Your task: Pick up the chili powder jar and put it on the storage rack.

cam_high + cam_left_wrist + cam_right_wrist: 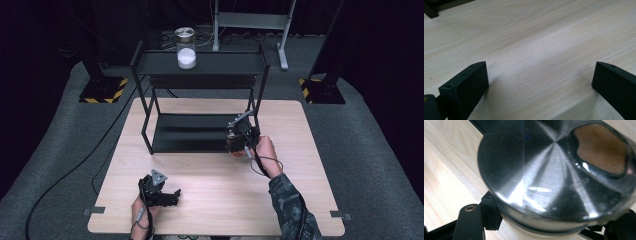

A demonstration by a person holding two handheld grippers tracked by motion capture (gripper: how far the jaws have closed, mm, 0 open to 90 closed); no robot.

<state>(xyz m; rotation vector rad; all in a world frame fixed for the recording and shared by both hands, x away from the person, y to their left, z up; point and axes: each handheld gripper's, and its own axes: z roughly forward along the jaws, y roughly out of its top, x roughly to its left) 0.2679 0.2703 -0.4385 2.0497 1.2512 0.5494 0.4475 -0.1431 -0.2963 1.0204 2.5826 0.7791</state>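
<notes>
Wooden surface held a black rack; white-filled jar already on top. Right gripper clamped brown-filled jar, unplaced; left gripper jaws spread, empty.

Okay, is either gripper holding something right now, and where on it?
The right gripper holds a jar with brown contents, its fingers on either side just under the metal lid. The left gripper is open over bare table, holding nothing.

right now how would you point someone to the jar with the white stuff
Find the black rack at the table's far side. On its top shelf stands a clear jar, silver lid, white powder at the bottom. The other jar, in the right gripper, holds something brown.
</notes>
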